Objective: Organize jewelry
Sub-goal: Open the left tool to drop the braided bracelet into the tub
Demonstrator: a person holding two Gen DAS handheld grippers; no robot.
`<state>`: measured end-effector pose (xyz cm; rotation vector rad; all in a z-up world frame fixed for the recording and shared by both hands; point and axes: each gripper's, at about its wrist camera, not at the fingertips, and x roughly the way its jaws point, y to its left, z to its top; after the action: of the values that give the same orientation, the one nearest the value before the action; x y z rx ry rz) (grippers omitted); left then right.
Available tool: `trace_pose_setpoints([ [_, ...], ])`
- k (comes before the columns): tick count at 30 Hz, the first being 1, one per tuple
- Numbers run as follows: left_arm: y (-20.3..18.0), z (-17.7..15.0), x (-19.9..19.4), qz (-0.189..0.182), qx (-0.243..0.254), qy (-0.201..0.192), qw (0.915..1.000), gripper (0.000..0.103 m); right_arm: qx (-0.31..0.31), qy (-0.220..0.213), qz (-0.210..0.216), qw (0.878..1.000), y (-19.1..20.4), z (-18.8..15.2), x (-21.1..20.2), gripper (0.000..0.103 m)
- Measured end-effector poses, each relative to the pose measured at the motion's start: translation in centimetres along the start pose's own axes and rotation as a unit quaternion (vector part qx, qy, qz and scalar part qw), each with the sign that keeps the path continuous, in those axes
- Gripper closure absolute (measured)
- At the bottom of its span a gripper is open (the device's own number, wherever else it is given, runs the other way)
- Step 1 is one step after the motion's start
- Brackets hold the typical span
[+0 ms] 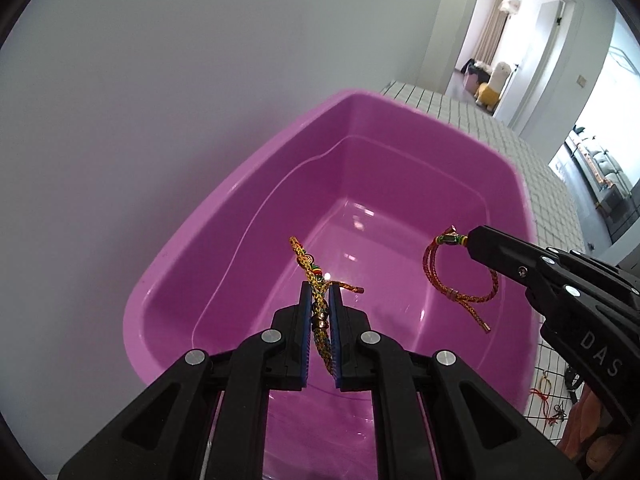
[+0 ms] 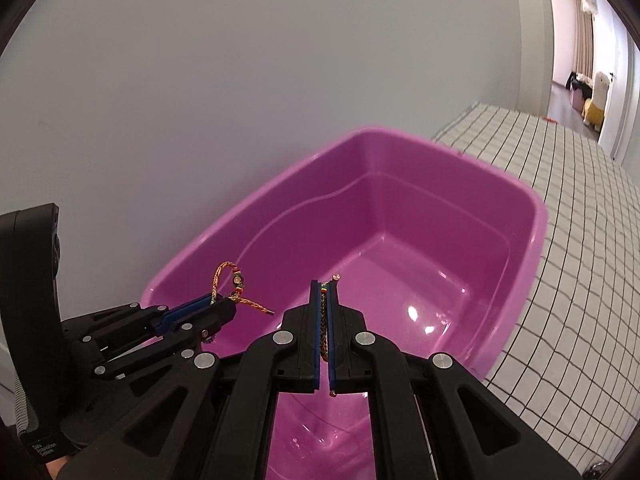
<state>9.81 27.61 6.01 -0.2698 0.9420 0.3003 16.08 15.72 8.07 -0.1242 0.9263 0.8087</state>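
Our left gripper (image 1: 321,300) is pinched tight on a yellow braided bracelet (image 1: 312,268). The cord runs the long way between the blue pads (image 1: 306,332), and its beaded end sticks out past the tips. Our right gripper (image 2: 325,292) is also pressed together, and it is pinching a red braided bracelet (image 1: 460,276). Seen from the left side, that red loop hangs down from the tips, with a loose tail pointing lower.

Right below both bracelets is the pink tub (image 1: 248,184). Both sets of tips point down into it, over the end close to us. So each bracelet only has to go straight down. We think the next job is to let go and let them drop onto the shiny bottom. The left gripper sits nearer the tub's left side, and the right one is more in the middle.

Nothing is in the way inside the tub; no other jewelry shows in it. The two bracelets hang apart and do not touch, so they should not tangle. The tub sits on a checked cloth (image 2: 580,200), just beside a plain wall (image 2: 240,80). More red strings (image 1: 546,394) lie on the cloth by the tub.
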Motion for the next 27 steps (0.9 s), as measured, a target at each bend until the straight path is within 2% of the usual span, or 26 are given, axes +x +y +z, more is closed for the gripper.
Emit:
trace_pose_setpoints([
  [5, 0.1, -0.2, 1.4, 0.006, 0.005, 0.025, 0.9997, 0.093, 0.005, 0.023, -0.013, 1.0, -0.6, 0.3, 1.6, 0.1],
  [7, 0.4, -0.1, 1.5, 0.008, 0.003, 0.028, 0.9996, 0.088, 0.004, 0.032, -0.021, 0.999, -0.7, 0.2, 1.9, 0.1],
  [8, 0.5, -0.1, 1.4, 0.012, 0.002, 0.028, 0.9995, 0.07, 0.004, 0.033, -0.028, 0.999, -0.8, 0.2, 1.9, 0.097],
  [9, 0.6, -0.1, 1.3, 0.018, 0.001, 0.028, 0.9995, 0.037, 0.006, 0.033, -0.039, 0.999, -0.9, 0.3, 1.9, 0.092],
  [10, 0.8, -0.2, 0.6, 0.026, -0.001, 0.019, 0.9995, 0.023, 0.01, 0.031, -0.041, 0.999, -1.1, 0.3, 1.8, 0.071],
  [11, 1.0, -0.3, -0.1, 0.028, -0.003, 0.007, 0.9996, 0.015, 0.015, 0.024, -0.041, 0.999, -1.2, 0.3, 1.5, 0.059],
  [12, 1.1, -0.3, -0.9, 0.032, -0.001, -0.009, 0.9994, 0.016, 0.016, 0.017, -0.04, 0.999, -1.3, 0.3, 1.1, 0.059],
  [14, 1.1, -0.2, -1.4, 0.048, 0.007, -0.014, 0.9987, 0.016, 0.012, 0.01, -0.049, 0.999, -1.3, 0.3, 0.6, 0.059],
  [19, 1.4, -0.5, -2.4, 0.055, 0.004, -0.009, 0.9985, 0.016, 0.006, 0.001, -0.059, 0.998, -0.8, 0.0, -0.3, 0.058],
  [27, 1.5, -0.7, -3.6, 0.057, 0.009, -0.008, 0.9983, 0.01, 0.008, -0.008, -0.058, 0.998, -0.2, -0.9, -2.4, 0.051],
])
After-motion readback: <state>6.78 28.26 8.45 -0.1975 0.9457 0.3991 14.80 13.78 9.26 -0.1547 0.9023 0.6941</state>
